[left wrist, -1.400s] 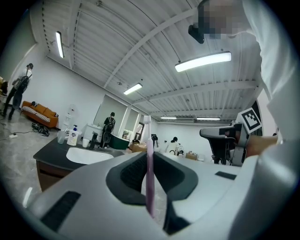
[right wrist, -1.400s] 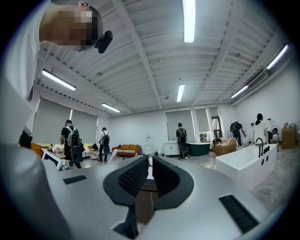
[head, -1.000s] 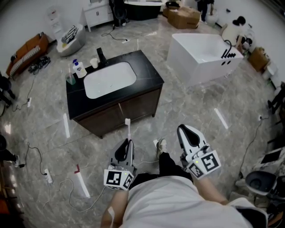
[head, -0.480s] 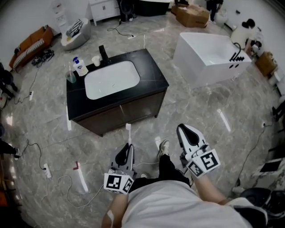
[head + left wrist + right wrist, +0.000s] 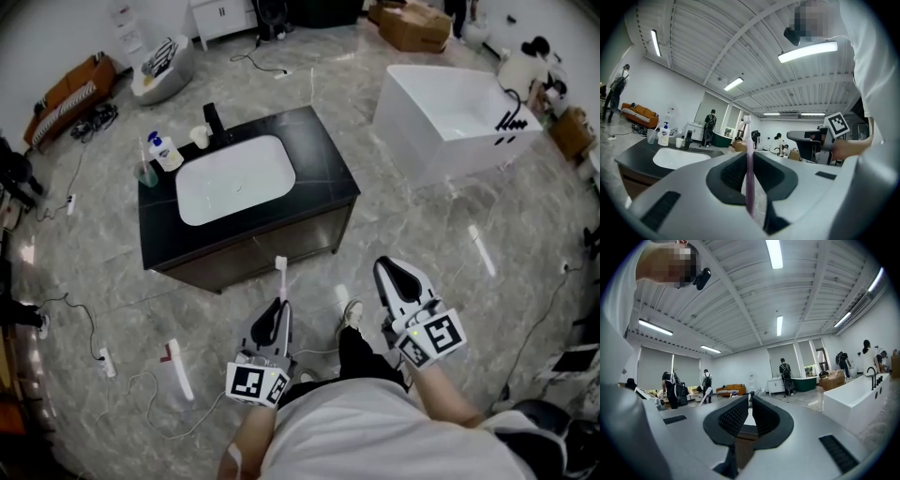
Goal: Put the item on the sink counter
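Observation:
A black sink counter [image 5: 323, 169] with a white basin [image 5: 234, 178] stands ahead of me on the marble floor. My left gripper [image 5: 280, 307] is shut on a toothbrush [image 5: 280, 279] with a pale purple handle, its white head pointing up toward the counter's front. In the left gripper view the toothbrush [image 5: 749, 159] stands upright between the jaws, with the counter [image 5: 633, 157] beyond at the left. My right gripper [image 5: 394, 269] hangs beside it, well short of the counter. Its jaws [image 5: 750, 404] are shut with nothing between them.
A soap bottle [image 5: 167, 150], a cup [image 5: 199, 137], a glass [image 5: 148, 172] and a black faucet [image 5: 214, 119] sit at the counter's back left. A white bathtub [image 5: 459, 112] stands to the right. Cables and a white strip [image 5: 178, 370] lie on the floor at the left.
The counter has drifted slightly nearer and lower in the head view as I step forward. Both grippers keep their pose, and the toothbrush stays held.

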The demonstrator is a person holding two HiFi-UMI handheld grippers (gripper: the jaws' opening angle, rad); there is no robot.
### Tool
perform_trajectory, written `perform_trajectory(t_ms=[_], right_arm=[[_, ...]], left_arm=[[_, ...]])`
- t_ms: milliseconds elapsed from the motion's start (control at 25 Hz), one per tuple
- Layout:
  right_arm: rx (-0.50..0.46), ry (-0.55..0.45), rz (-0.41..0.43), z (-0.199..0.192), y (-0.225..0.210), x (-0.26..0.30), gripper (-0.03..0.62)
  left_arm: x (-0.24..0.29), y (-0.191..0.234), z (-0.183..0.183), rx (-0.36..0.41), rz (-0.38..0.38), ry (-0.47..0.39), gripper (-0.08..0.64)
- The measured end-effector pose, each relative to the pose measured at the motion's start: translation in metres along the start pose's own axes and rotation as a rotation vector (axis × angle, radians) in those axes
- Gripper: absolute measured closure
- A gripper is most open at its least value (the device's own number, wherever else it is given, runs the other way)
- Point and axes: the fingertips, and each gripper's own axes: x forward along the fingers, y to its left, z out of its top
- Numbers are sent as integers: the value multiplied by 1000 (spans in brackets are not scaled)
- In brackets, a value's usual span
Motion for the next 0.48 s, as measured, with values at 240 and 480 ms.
perform_trajectory(t_ms=[240, 480], right_arm=[[37, -4, 18, -5, -42, 28, 543], [87, 1, 47, -2, -101, 63, 543]], left_arm=[[37, 12, -3, 17, 46, 27, 517], [96, 27, 14, 69, 108, 49, 517]])
